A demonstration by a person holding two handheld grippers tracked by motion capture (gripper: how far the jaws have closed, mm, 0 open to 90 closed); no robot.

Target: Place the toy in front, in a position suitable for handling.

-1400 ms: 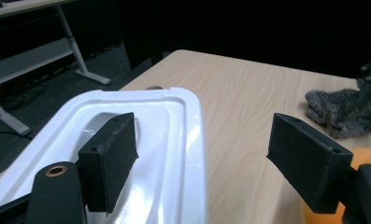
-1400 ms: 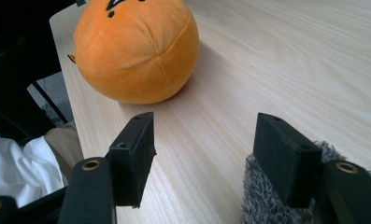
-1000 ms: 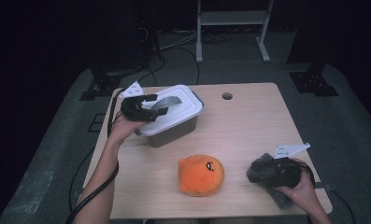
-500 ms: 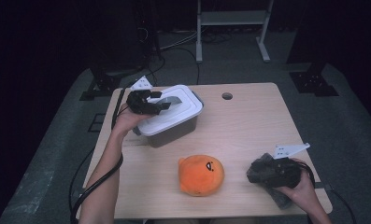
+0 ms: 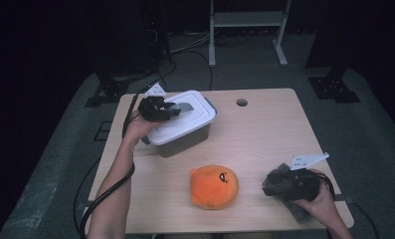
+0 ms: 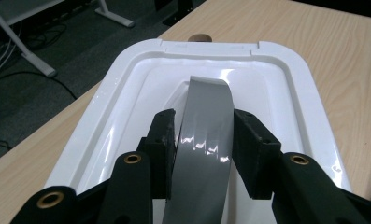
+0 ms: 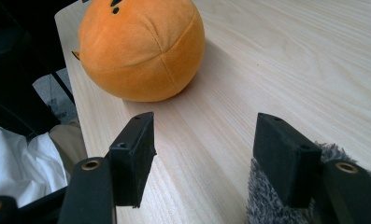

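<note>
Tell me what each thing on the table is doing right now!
White lid: on the box, closed.
Grey handle: flipped up, between the left gripper's jaws.
Left gripper: jaws just closing on the handle.
Box: upright on the table.
Orange plush toy: lying loose, untouched.
Right gripper: open, empty, beside the toy.
Grey furry thing: under the right gripper.

This looks like a lab or recording studio rather than a home. A single light-wood desk [image 5: 264, 129] with a cable hole [image 5: 242, 102] stands on grey carpet [image 5: 60, 164], ringed by black curtains or dark walls. Cables [image 5: 195, 47] trail over the floor, beside a white metal frame [image 5: 247, 22] and black stand bases [image 5: 334, 87].
</note>
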